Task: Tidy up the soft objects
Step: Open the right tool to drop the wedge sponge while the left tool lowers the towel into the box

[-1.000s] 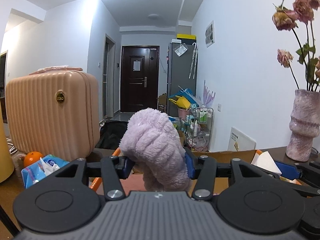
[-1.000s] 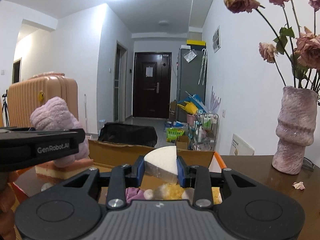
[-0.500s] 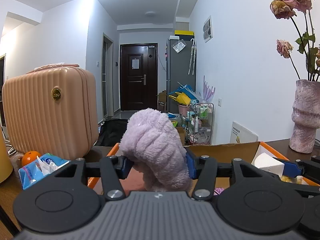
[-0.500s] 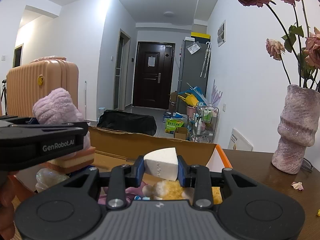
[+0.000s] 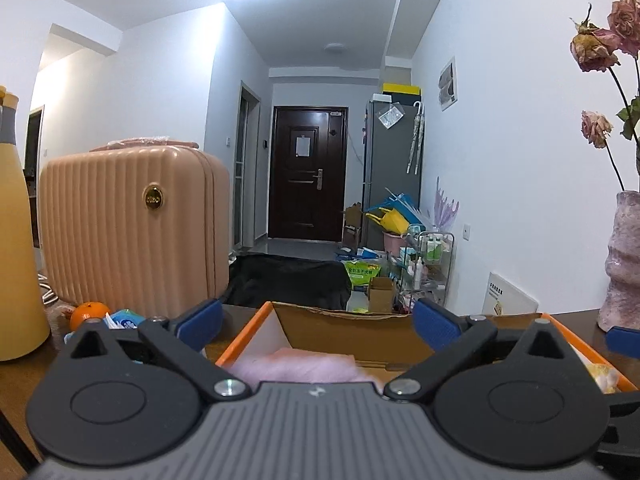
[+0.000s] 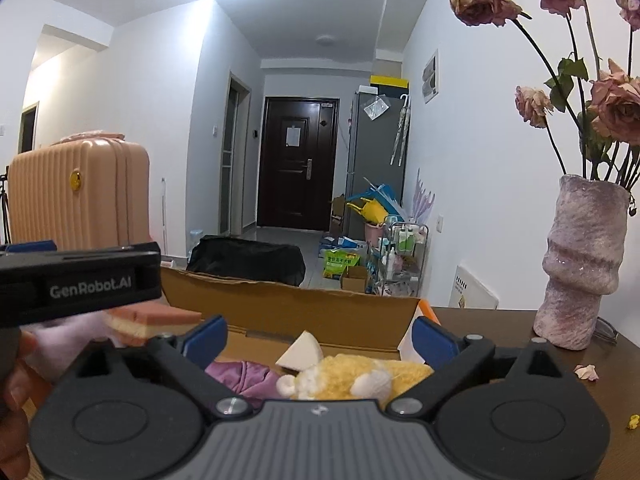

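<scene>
Left tongs [image 5: 316,322]: released, the blue pads stand wide apart and nothing is between them; they hang over the left part of the box.
Right tongs [image 6: 320,338]: released too, wide apart, over the right part of the box.
Lilac plush [image 5: 300,366]: it lies in the box just under the left tongs, not touched by them.
White sponge wedge [image 6: 300,354]: it lies in the box beside the yellow fluffy toy [image 6: 360,376] and a purple cloth [image 6: 244,376].
Pink and cream sponge [image 6: 152,320]: at the left side of the box, partly hidden behind the left tool.
Cardboard box [image 6: 280,304]: its far flap stands up, and the orange rim [image 5: 244,334] marks the left edge.
Step in hand: I judge that both pieces are just put down in the box.
Next move: probably lift both tongs straight up over the rim, then go for another soft thing; none is clearly visible outside the box.
Open room: the worktop [image 6: 500,320] is bare between the box and the vase [image 6: 580,260]; the left side is tighter, with an orange [image 5: 89,314], a wipes pack [image 5: 124,320] and the suitcase [image 5: 132,232].
</scene>
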